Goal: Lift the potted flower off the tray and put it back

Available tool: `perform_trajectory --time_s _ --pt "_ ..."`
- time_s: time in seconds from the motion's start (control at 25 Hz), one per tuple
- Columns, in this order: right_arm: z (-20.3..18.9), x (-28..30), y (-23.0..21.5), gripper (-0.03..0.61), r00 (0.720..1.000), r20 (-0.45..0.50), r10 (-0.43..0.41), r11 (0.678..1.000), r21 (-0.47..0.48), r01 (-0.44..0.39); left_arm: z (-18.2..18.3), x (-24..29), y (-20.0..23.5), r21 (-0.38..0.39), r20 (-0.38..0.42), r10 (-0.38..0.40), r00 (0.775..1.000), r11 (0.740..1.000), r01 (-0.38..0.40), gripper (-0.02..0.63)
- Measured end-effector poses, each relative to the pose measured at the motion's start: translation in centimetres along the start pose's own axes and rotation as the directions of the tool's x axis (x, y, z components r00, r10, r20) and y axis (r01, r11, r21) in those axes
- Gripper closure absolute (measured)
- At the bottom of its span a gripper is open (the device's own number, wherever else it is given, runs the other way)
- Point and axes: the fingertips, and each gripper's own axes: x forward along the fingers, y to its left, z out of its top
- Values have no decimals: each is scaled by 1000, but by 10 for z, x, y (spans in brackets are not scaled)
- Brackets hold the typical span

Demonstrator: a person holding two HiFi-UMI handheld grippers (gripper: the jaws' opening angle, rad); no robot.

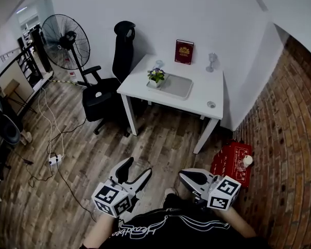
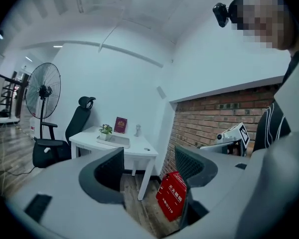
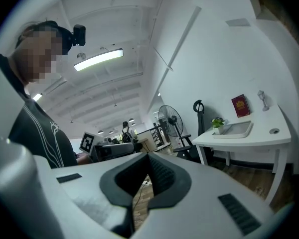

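The potted flower [image 1: 155, 77], a small green plant in a white pot, stands at the left end of a grey tray [image 1: 180, 88] on the white table [image 1: 210, 93] far ahead. Both grippers are held low near the person's body, well short of the table. My left gripper [image 1: 138, 166] is open with nothing between its jaws. My right gripper [image 1: 183, 175] is shut and empty. The left gripper view shows the flower [image 2: 105, 130] and tray [image 2: 117, 141] small beyond the spread jaws of the left gripper [image 2: 149, 156]. In the right gripper view the flower [image 3: 218, 123] stands far right of the right gripper [image 3: 147, 158].
A red book [image 1: 184, 52] leans on the wall and a glass figurine [image 1: 212, 61] stands on the table. A black office chair [image 1: 110, 84] and a standing fan [image 1: 66, 41] are to its left. A red box [image 1: 232, 162] lies by the brick wall [image 1: 293, 139]. Cables and a power strip [image 1: 54, 160] cross the wooden floor.
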Motion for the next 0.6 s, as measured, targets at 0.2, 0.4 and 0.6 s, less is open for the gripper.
perform_trajectory --time_s 0.2,0.4,0.6 --pt "8 16 -37 575 1000 20 15 1000 19 -15 0 33 16 36 -31 -7 999 999 8 287" --pt "34 43 -99 575 998 58 22 999 42 -24 16 84 49 57 -59 13 998 998 -9 282" --pt "68 75 -177 575 997 67 31 998 44 -34 33 157 96 62 -86 42 995 997 -36 281"
